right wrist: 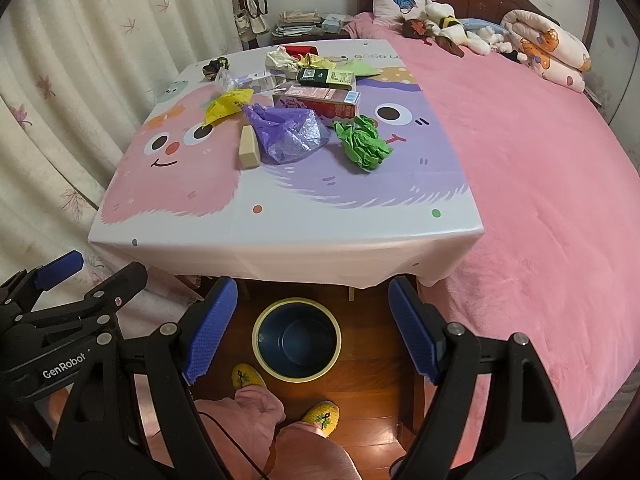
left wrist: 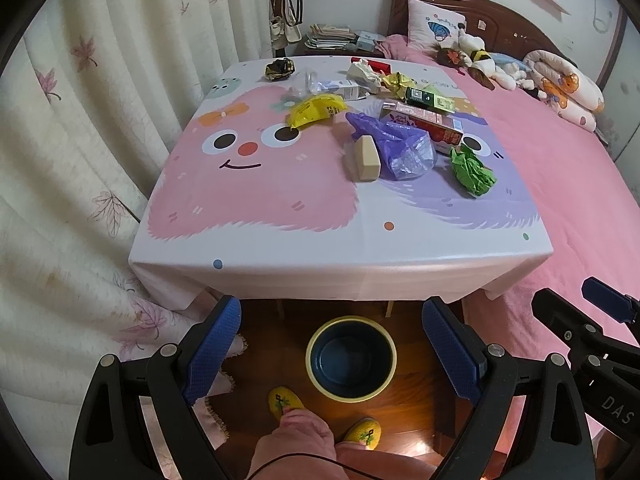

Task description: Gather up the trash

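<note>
While I hold both the left gripper (left wrist: 332, 350) and right gripper (right wrist: 312, 328) wide and empty, crumpled green paper (right wrist: 362, 142) lies at twelve o'clock on the cartoon-printed tablecloth (right wrist: 280, 216); the yellow-rimmed navy bin (right wrist: 297, 339) sits below.

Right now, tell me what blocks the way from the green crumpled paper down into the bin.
Nothing visible does. The green crumpled paper lies near the table's front, and the bin stands open on the floor just below the tablecloth edge.

Soft, even indoor light; sharp centre, strong fisheye bending at edges.
</note>
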Demonstrator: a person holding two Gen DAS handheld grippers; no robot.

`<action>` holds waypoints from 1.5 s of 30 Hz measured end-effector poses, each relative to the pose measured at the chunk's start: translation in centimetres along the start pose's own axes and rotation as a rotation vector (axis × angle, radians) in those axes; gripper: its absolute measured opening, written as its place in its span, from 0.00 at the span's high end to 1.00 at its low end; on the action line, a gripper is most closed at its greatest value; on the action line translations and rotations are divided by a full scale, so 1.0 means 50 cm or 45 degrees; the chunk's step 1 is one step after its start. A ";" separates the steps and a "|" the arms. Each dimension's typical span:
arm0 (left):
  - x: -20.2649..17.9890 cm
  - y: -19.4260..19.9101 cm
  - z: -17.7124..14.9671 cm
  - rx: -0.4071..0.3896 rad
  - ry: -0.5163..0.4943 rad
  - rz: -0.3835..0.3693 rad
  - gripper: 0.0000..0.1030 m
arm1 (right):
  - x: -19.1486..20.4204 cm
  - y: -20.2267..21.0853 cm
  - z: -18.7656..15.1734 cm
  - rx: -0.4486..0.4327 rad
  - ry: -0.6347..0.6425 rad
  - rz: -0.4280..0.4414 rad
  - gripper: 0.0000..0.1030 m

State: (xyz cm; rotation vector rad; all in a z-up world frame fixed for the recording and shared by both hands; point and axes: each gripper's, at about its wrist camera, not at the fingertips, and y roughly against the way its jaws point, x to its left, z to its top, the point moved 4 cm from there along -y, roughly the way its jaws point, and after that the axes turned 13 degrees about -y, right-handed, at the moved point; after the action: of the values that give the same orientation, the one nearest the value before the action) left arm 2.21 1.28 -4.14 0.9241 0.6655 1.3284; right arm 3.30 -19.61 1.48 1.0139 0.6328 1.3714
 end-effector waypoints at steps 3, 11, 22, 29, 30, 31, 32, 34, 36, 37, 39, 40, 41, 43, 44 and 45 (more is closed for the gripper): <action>-0.001 0.003 0.002 -0.009 -0.001 0.004 0.09 | -0.001 0.002 0.001 -0.003 -0.004 0.004 0.26; -0.009 0.018 0.013 -0.016 -0.002 0.010 0.09 | -0.012 0.018 0.007 -0.009 -0.016 0.024 0.26; 0.006 0.044 0.029 -0.036 0.004 0.052 0.09 | -0.008 0.045 0.020 -0.047 -0.030 0.084 0.26; 0.031 0.076 0.062 -0.115 0.018 0.085 0.09 | 0.009 0.067 0.043 -0.102 -0.011 0.133 0.26; 0.036 0.077 0.069 -0.124 0.017 0.087 0.09 | 0.013 0.069 0.047 -0.113 -0.007 0.137 0.27; 0.041 0.079 0.077 -0.134 0.015 0.087 0.09 | 0.017 0.070 0.053 -0.121 -0.001 0.137 0.27; 0.049 0.082 0.089 -0.147 0.009 0.084 0.09 | 0.021 0.068 0.060 -0.124 0.003 0.134 0.28; 0.061 0.081 0.107 -0.161 -0.009 0.084 0.09 | 0.030 0.062 0.071 -0.120 0.010 0.139 0.30; 0.076 0.076 0.130 -0.169 -0.037 0.087 0.09 | 0.038 0.049 0.086 -0.110 0.011 0.138 0.34; 0.085 0.071 0.142 -0.171 -0.057 0.086 0.09 | 0.043 0.040 0.093 -0.102 0.011 0.138 0.35; 0.101 0.056 0.170 -0.171 -0.097 0.081 0.09 | 0.054 0.019 0.110 -0.081 0.016 0.135 0.40; 0.110 0.046 0.185 -0.169 -0.118 0.080 0.09 | 0.062 0.005 0.121 -0.070 0.019 0.133 0.40; 0.123 0.032 0.204 -0.162 -0.147 0.078 0.09 | 0.070 -0.007 0.131 -0.060 0.020 0.134 0.41; 0.144 0.008 0.235 -0.146 -0.182 0.063 0.09 | 0.089 -0.039 0.152 -0.032 0.013 0.132 0.42; 0.156 -0.009 0.256 -0.136 -0.200 0.050 0.09 | 0.098 -0.057 0.162 -0.022 0.008 0.126 0.42; 0.173 -0.029 0.280 -0.123 -0.218 0.034 0.09 | 0.109 -0.073 0.175 -0.012 0.002 0.122 0.42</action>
State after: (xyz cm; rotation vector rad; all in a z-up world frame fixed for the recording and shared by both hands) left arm 16.11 7.26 2.49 0.9585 0.4548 1.2773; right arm 13.37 -15.81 3.37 1.0468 0.5844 1.4581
